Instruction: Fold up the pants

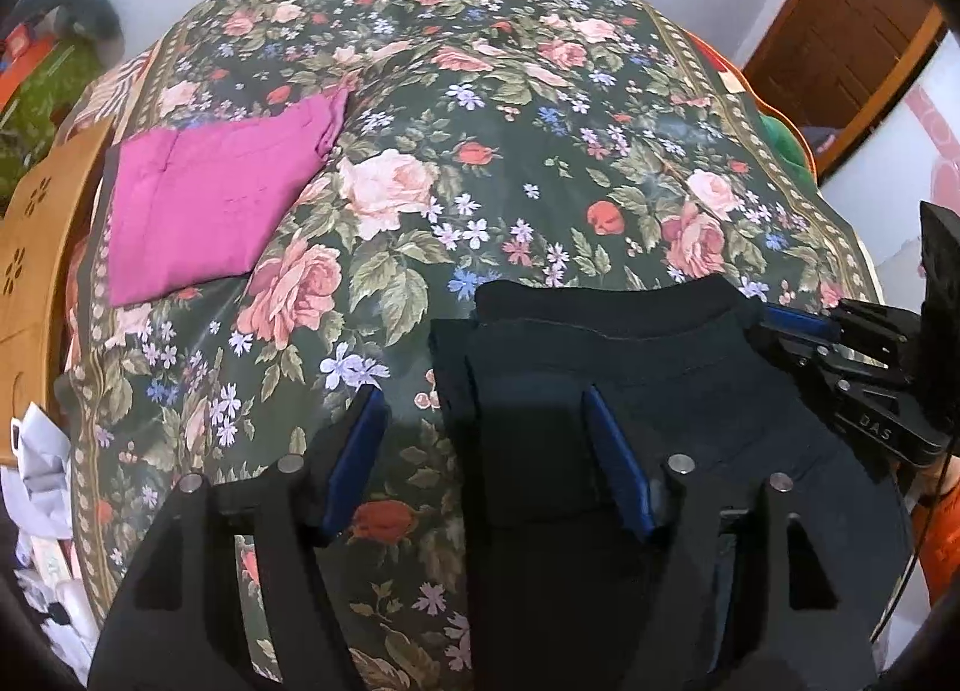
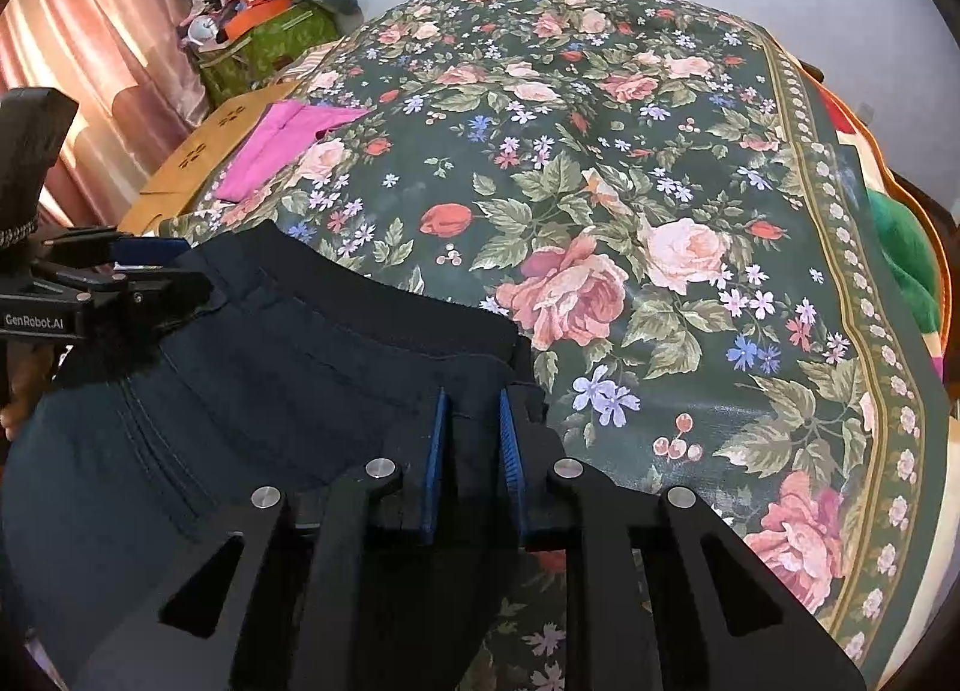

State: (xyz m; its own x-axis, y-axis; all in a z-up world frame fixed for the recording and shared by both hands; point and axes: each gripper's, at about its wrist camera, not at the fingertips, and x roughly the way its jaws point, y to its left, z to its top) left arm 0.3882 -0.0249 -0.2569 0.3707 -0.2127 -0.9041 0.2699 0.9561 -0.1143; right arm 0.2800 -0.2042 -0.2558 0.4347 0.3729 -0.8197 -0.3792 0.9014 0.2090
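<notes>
Laying dark pants [image 2: 252,343] onto floral bed [image 2: 660,162]. Right gripper [image 2: 474,451] fingers clamped on waistband at 3 o'clock; left gripper [image 1: 486,451] fingers apart, straddling opposite edge. Next: release, smooth flat.

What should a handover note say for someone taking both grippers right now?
Left gripper: open, straddling the near-left edge of the dark pants, not pinching.
Right gripper: jaws narrow around the pants' right waist corner; a firm pinch cannot be confirmed.
Pants: on the floral bedspread, waistband away from the cameras.
A folded pink garment lies far left.
Left: secure both grips, then fold the pants.
</notes>
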